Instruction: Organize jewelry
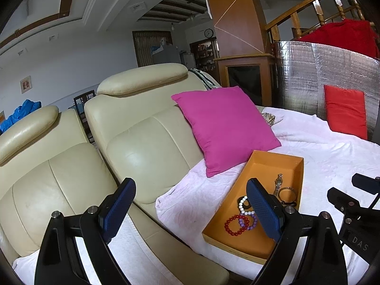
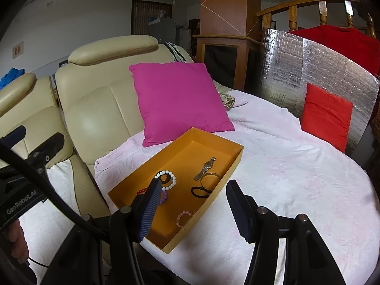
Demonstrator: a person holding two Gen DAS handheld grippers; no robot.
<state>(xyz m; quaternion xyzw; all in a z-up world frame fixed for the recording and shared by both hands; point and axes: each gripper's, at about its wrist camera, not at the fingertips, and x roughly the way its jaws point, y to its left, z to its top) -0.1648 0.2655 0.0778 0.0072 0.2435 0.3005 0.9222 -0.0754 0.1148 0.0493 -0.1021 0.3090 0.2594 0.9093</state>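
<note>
In the shallow orange cardboard tray (image 2: 220,163) lie white (image 2: 166,180), red (image 1: 235,225), purple (image 1: 248,222) and pink bead bracelets (image 2: 183,218). My left gripper (image 1: 190,210) and right gripper (image 2: 193,210) gape empty.

Magenta cushion (image 2: 178,99) against cream sofa (image 2: 99,104); red cushion (image 2: 326,116) against foil panel (image 2: 308,64).

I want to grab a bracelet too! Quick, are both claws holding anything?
Left claw: open, holding nothing.
Right claw: open, holding nothing, above the orange rectangular cardboard tray.
</note>
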